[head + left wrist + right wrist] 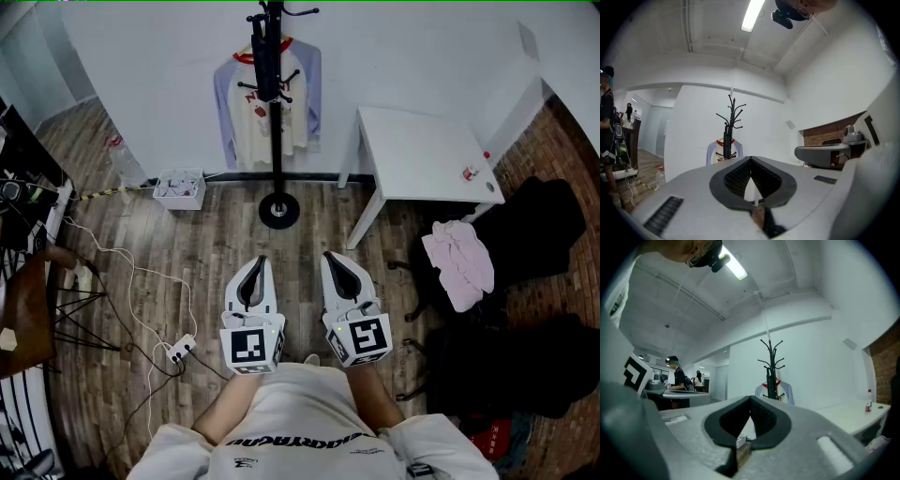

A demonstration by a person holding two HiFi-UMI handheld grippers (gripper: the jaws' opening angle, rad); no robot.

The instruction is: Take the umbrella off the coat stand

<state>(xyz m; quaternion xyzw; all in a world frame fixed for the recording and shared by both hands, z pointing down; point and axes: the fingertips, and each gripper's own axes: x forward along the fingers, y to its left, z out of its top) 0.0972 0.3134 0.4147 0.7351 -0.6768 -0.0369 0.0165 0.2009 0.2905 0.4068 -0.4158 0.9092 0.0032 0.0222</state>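
A grey-brown wood plank floor [187, 244] runs up to a plain white wall [422, 56], with red brick [562, 159] on the right. Against the wall stands a black metal coat stand [277, 159], and the folded black umbrella [266, 66] hangs high on it, in front of a white and lavender shirt [298, 103]. A white rectangular table [422, 155] sits beside the stand. The left gripper [260, 262] and right gripper [329, 257] are level, well short of the stand, each with its jaws pressed together on nothing.
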